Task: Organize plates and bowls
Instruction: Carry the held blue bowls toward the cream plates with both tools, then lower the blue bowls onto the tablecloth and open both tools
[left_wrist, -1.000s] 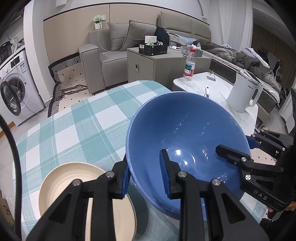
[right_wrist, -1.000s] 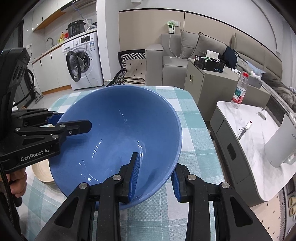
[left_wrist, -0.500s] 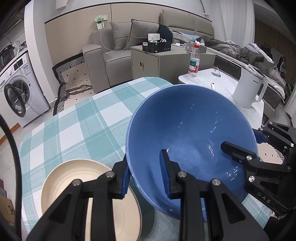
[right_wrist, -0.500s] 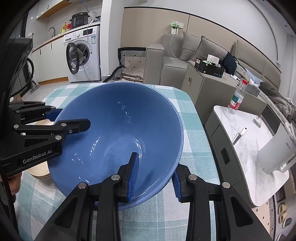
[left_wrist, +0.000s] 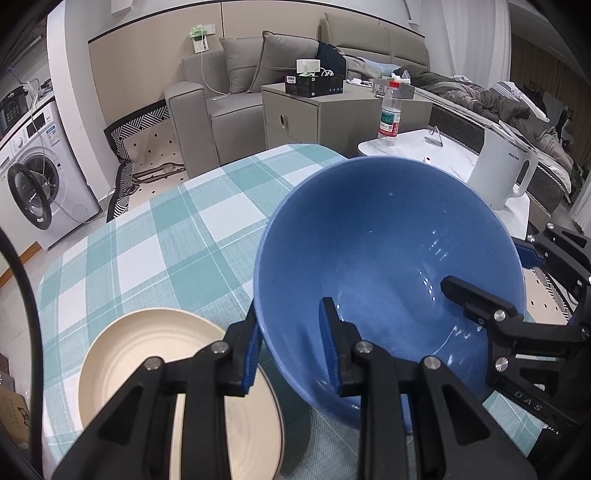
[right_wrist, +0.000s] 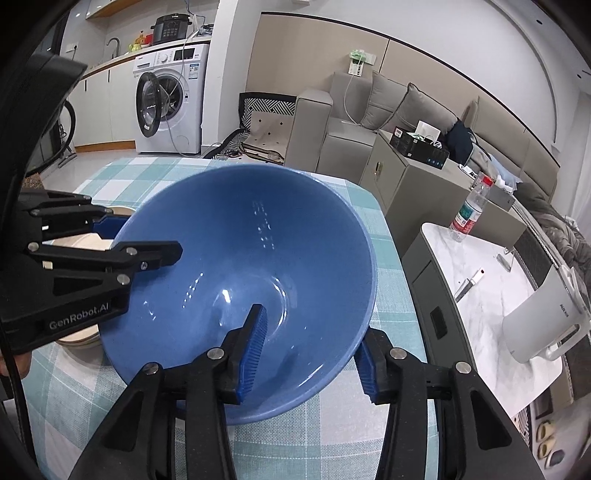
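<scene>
The left gripper, marked "GenRobot.AI", and the right gripper, marked "DAS", are each clamping the blue bowl's rim above the checked tablecloth. Only the left view is showing the cream plate fully.

Grey sofa, beige wall panels, washing machine, possibly tiled pale floor
</scene>
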